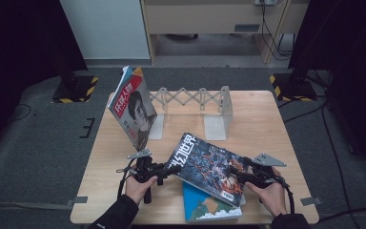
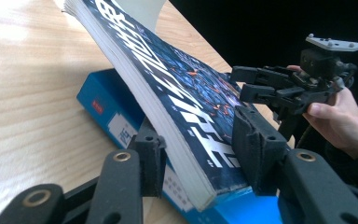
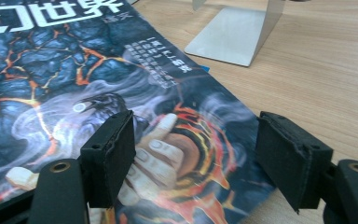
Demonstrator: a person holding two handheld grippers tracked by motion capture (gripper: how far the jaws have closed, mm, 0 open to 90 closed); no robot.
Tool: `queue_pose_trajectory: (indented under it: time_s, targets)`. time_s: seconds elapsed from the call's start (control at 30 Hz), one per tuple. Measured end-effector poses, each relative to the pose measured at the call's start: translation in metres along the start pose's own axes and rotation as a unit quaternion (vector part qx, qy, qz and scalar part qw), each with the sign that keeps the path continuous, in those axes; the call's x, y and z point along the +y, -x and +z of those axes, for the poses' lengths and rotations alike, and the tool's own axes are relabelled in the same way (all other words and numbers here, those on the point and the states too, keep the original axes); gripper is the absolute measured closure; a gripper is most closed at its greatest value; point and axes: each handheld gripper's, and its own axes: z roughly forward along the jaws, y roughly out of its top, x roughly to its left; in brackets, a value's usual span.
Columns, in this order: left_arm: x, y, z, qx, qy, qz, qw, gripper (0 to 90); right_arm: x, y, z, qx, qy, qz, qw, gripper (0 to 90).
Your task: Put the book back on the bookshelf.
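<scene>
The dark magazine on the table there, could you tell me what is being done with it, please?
A person is working the dark magazine with a gripper in each hand. The left gripper has its jaws around the spine edge, tilting it up off the blue book beneath. The right gripper sits over the cover's opposite edge; whether it grips is unclear. Behind, another magazine leans at the metal book rack.

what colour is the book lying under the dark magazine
Blue: the flat blue book under the dark lava-patterned magazine has a white spine label. Clearest in the left gripper view.
</scene>
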Motion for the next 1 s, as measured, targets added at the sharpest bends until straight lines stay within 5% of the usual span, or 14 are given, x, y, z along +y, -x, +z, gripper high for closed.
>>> queue_pose_trajectory:
  time_s: [0.17, 0.57, 0.77, 1.0]
  targets:
    - [-0.002, 0.005, 0.018, -0.004, -0.018, -0.003, 0.9998, 52.4, -0.002, 0.0, 0.0, 0.0, 0.006, 0.003, 1.0, 29.7]
    - [0.003, 0.007, 0.013, -0.01, -0.009, -0.031, 0.9994, 62.8, 0.002, 0.002, -0.001, 0.006, -0.005, 0.007, 0.9999, 30.0]
    - [0.016, 0.01, -0.002, -0.003, 0.012, -0.037, 0.9992, 68.2, 0.004, 0.019, -0.013, -0.028, 0.017, 0.028, 0.9991, 29.5]
    - [0.028, 0.016, -0.015, 0.0, 0.04, -0.042, 0.9983, 73.3, -0.004, 0.047, -0.022, -0.084, -0.005, 0.04, 0.9957, 29.1]
